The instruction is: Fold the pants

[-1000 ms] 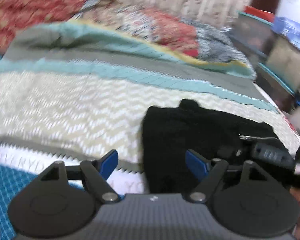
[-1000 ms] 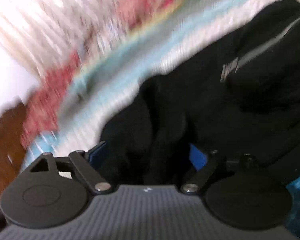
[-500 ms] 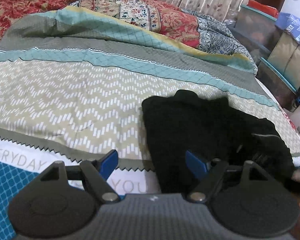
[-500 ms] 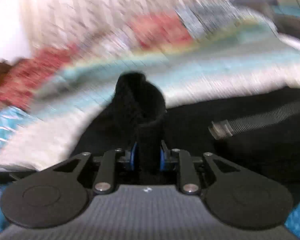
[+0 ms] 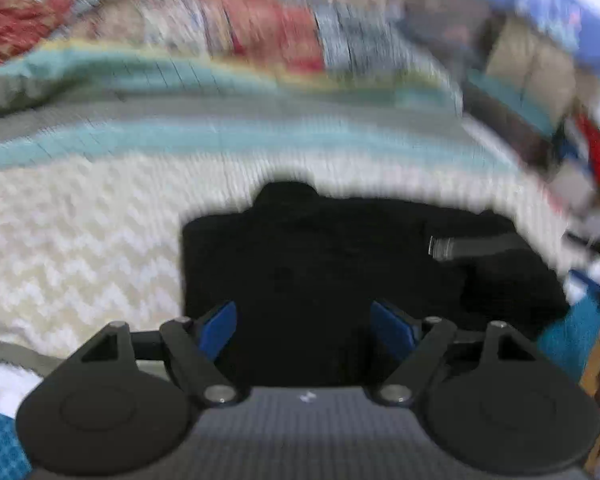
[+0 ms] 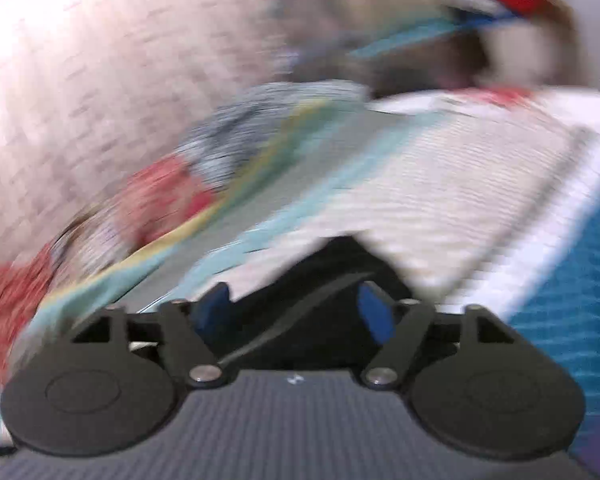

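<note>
tongs first: our left tongs (image 5: 303, 322) stand spread wide with nothing between the blue pads (image 5: 218, 328), hanging just above the near edge of the black pants (image 5: 320, 264). our right tongs (image 6: 296, 312) are likewise released, the pads parted, with only a dark corner of the pants and a grey strap-like strip (image 6: 296, 316) showing in the gap; nothing looks pinched there, though the blur makes that hard to swear to.

moving outward, the pants lie on the bed, on the pale chevron stretch of the bedspread (image 5: 80, 248). in the left wrist view they read as a compact, roughly square dark bundle with a straight left edge, a small bump at the far edge and a grey drawstring or webbing end (image 5: 444, 248) lying across the right part. beyond them run teal and grey bands of the cover, then a red patterned quilt (image 5: 268, 28) and stacked boxes (image 5: 540, 60) at the far right, all smeared by motion.

we judge the folding to be mostly or wholly done: the garment is already gathered into a short stack, and neither of our tools holds it. what may be left is tidying the lumpy right side and tucking in that loose strap; whether another fold is wanted we cannot tell from here.
</note>
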Tool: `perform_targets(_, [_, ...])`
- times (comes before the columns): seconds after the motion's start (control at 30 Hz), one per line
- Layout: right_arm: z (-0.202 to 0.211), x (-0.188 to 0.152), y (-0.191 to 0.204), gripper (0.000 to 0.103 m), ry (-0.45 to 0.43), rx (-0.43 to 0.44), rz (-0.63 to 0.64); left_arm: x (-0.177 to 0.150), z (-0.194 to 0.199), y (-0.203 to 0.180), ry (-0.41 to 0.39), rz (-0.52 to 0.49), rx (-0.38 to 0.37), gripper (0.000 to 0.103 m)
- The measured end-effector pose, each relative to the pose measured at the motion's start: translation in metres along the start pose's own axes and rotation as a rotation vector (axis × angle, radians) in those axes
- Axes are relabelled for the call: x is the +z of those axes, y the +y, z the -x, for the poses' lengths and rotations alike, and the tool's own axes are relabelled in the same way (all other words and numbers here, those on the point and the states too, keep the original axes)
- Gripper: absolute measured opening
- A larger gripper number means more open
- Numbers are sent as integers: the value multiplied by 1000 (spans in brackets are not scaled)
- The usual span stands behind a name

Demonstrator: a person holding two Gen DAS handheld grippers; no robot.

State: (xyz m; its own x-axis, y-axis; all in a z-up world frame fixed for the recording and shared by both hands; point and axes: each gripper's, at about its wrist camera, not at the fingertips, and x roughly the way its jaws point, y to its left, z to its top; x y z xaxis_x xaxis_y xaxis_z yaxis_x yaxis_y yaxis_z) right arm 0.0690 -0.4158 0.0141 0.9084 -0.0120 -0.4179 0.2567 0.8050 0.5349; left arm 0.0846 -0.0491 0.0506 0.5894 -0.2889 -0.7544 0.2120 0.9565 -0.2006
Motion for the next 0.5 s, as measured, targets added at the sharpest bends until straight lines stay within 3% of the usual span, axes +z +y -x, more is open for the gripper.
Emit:
perform_targets(0.07, [-9, 6, -31, 86, 19, -55, -82, -13, -35, -5, 127, -73, 95, 80])
perform_targets(0.13, [-21, 7, -46, 87, 44, -102, -135, -19, -35, -14, 79, -143, 142, 85])
perform_targets(0.27, [-49, 3, -41, 82, 111, -51, -179, -11, -19, -11, 89, -82, 91, 79])
perform_targets(0.33, [-55, -3, -25, 36, 167, -20, -139, -7, -6, -5, 66, -37, 61, 79])
perform_targets(0.4, [-64, -3, -15, 25, 213, -47, -107, -2, 11, 6, 28, 32, 32, 80])
perform_targets(0.5, [-51, 6, 6, 21, 147, 3, -80, 2, 37, 32, -21, 160, -7, 80])
